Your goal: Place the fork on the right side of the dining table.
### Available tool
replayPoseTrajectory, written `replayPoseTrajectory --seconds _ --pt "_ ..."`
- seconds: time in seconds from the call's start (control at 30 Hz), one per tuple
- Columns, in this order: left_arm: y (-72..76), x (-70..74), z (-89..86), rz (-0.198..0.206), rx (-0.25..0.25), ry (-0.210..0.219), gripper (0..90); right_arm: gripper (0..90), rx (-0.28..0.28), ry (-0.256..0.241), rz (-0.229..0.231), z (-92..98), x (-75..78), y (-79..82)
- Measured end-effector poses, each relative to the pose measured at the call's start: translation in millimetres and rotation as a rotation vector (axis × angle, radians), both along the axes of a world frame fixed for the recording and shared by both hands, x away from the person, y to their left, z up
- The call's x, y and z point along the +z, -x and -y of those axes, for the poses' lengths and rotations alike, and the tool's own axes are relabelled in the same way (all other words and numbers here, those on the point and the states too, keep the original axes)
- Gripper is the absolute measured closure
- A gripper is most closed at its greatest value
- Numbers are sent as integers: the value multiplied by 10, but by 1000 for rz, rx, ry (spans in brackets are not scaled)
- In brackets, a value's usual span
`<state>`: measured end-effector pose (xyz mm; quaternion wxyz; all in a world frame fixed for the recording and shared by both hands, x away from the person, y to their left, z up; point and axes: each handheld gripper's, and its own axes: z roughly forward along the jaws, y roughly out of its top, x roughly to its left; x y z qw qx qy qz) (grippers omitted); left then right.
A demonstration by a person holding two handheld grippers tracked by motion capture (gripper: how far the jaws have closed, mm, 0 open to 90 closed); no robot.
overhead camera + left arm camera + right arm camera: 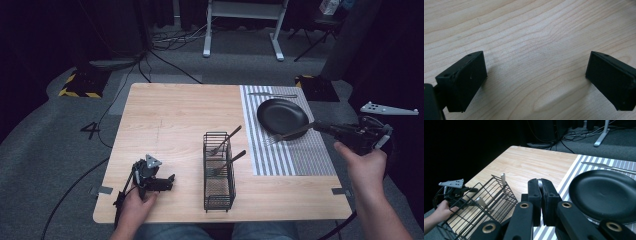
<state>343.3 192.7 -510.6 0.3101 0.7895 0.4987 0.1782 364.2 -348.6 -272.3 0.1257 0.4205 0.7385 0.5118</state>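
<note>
Now right gripper (316, 126) clamps fork (287, 134) — left gripper (536, 75) open.

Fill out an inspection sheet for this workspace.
Surface: wooden table, striped mat on its right side.
Job's things: fork held over the mat; wire caddy holding two utensils; black plate.
Clutter: knife beyond the plate.
Grippers: right gripper shut on the fork; left gripper open, resting on the table.
Cables: floor cables behind the table.
Surroundings: grey carpet, white desk frame.
</note>
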Motion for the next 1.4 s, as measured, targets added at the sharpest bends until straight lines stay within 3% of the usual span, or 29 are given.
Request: replayPoseTrajectory --seconds 0.6,0.97,1.4 --pt "0 0 0 0 0 0 35 873 -59 10 -46 44 -233 -245" --pt "0 0 0 0 0 0 35 873 -84 42 -104 -38 -526 -426" --pt "0 0 0 0 0 0 35 873 -127 66 -138 -28 -765 -565"
